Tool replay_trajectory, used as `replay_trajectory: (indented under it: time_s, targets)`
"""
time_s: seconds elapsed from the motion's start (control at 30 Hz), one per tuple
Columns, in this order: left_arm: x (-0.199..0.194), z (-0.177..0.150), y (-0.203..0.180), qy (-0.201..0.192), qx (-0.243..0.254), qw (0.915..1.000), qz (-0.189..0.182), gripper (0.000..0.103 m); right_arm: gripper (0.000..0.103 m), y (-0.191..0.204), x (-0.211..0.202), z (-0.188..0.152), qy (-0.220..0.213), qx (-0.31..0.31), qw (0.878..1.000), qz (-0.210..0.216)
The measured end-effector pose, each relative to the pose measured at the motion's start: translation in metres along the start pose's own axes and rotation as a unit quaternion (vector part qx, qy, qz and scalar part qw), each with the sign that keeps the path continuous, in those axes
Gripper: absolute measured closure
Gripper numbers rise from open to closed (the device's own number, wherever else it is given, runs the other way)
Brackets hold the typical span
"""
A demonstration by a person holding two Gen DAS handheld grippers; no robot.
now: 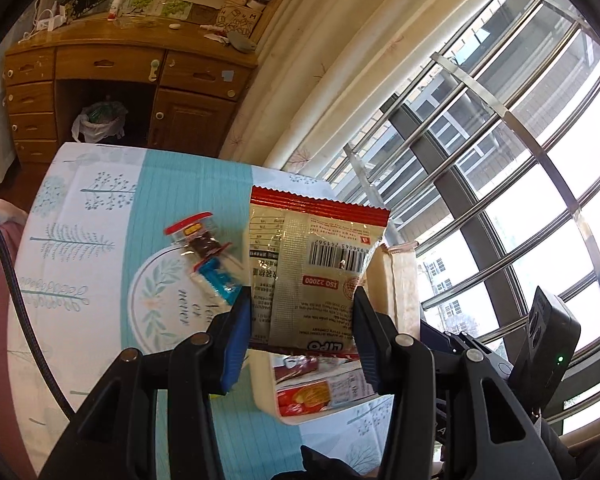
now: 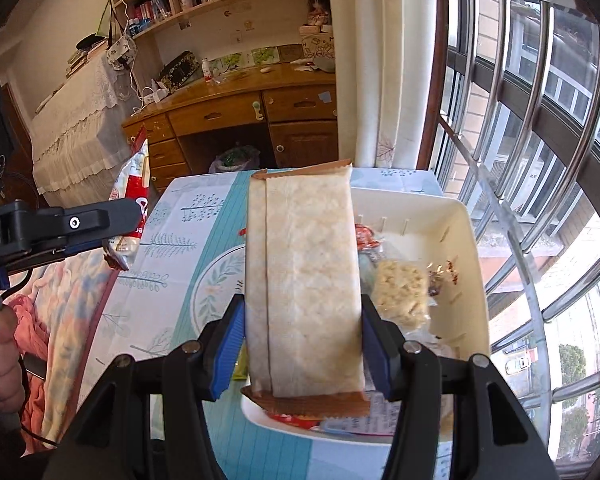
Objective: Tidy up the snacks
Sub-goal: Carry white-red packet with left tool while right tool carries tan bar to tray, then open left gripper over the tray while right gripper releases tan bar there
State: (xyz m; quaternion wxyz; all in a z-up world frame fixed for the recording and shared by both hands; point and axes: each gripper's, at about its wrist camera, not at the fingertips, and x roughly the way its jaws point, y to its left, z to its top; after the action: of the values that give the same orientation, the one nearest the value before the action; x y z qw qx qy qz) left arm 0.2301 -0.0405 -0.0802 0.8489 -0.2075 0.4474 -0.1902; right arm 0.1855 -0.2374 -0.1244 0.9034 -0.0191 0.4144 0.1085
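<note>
Holding one packet each above the bench: left gripper point(image 1: 302, 316) fingers closed on the red-edged snack bag point(image 1: 312, 264), right gripper point(image 2: 302, 344) fingers closed on the long beige packet point(image 2: 304, 280), which hangs over the white bin point(image 2: 456, 216). Risk: slick film could slide from either pinch. Beyond, the small red-capped snacks point(image 1: 202, 244) remain loose on the tablecloth point(image 1: 100, 200), easily swept off.

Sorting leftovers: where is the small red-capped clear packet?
In the left wrist view, the red-capped clear packet lies on the tablecloth, left of the held barcode packet.
</note>
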Motion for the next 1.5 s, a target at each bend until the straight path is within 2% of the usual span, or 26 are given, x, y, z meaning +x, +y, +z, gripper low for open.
replay_trajectory:
  time_s: [0.47,0.9,0.97,1.03,1.1,1.5]
  targets:
    - [0.071,0.014,-0.06,0.022,0.015,0.9996,-0.006,0.057,0.048,-0.071,0.004,0.023,-0.016,-0.003,1.0,-0.021]
    - [0.113,0.03,-0.074,0.045,0.017,0.9988,0.005,0.057,0.048,-0.092,0.019,0.039,-0.016,0.0,1.0,-0.008]
    - [0.116,0.031,-0.074,0.049,0.016,0.9986,0.01,0.054,0.048,-0.093,0.021,0.043,-0.017,0.001,1.0,-0.004]
    - [0.118,0.032,-0.073,0.051,0.013,0.9985,0.017,0.041,0.048,-0.094,0.025,0.045,-0.011,0.004,1.0,-0.005]
    - [0.117,0.033,-0.069,0.048,0.009,0.9986,0.023,0.033,0.048,-0.095,0.031,0.046,0.001,0.009,1.0,-0.003]
    - [0.092,0.033,-0.043,0.037,-0.018,0.9984,0.038,0.027,0.044,-0.084,0.038,0.046,0.021,0.027,0.999,0.013]
